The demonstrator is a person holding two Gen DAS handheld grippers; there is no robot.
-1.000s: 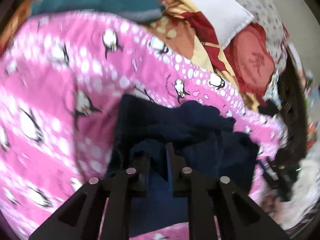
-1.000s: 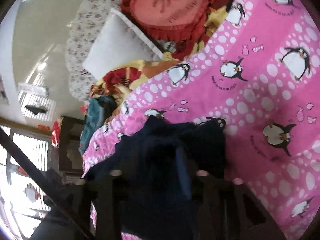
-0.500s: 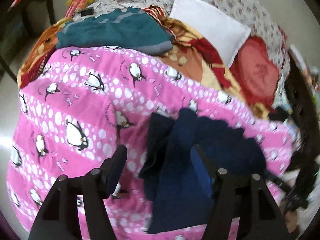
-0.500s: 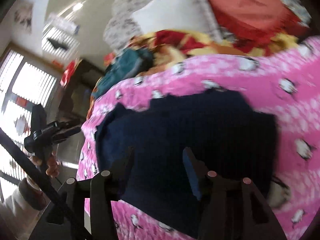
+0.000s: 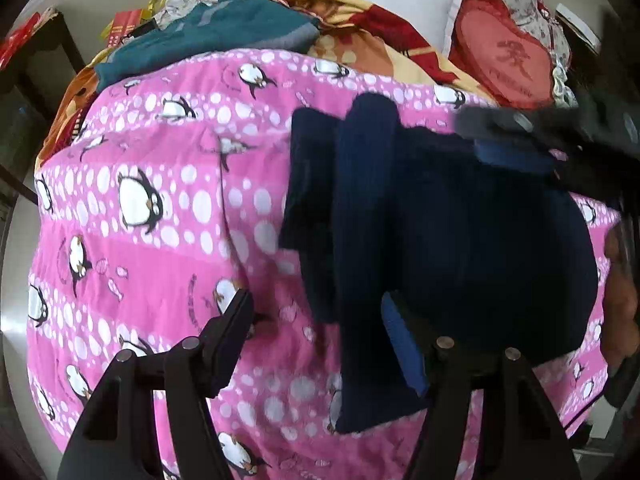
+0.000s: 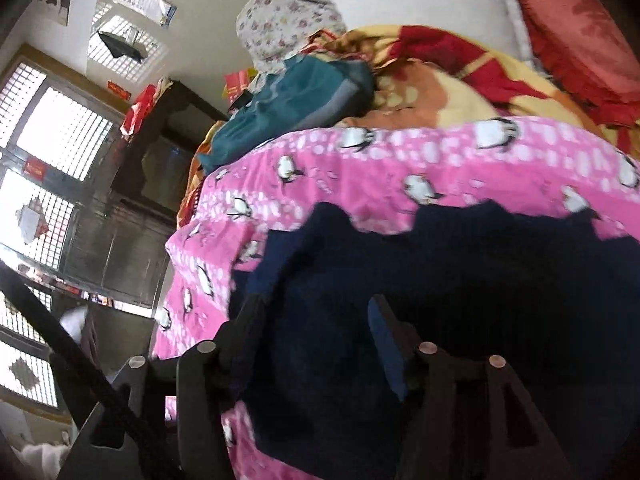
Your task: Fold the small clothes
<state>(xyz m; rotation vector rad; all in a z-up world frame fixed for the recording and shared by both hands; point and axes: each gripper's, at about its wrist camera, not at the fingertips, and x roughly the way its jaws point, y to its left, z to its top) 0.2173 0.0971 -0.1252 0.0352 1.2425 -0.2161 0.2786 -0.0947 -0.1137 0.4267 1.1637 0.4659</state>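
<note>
- On the left side of the left wrist view, the penguin-print pink blanket [image 5: 160, 208] is lying bare, with a folded teal garment [image 5: 208, 36] resting at its far edge.
- The left gripper [image 5: 316, 328] is hovering with its jaws spread wide, holding nothing; its right finger is sitting over the near edge of the cloth.
- The navy garment [image 5: 440, 216] is lying right of centre on the blanket, looking partly folded: a long strip is doubled over the broader body, and a darker flap is sticking out on its left.
- Folding seems to be midway; the flap and strip probably need squaring and another fold is likely remaining.
- Far right, the right gripper [image 5: 532, 144] is reaching in blurred over the garment's far corner; from here I cannot tell its jaw state.
- The right wrist view is showing what the other is missing: the right gripper [image 6: 316, 320] with jaws wide and empty above the navy cloth, plus barred windows [image 6: 44, 152] and a dark cabinet [image 6: 160, 160].
- Only the left view is showing the garment's whole outline.
</note>
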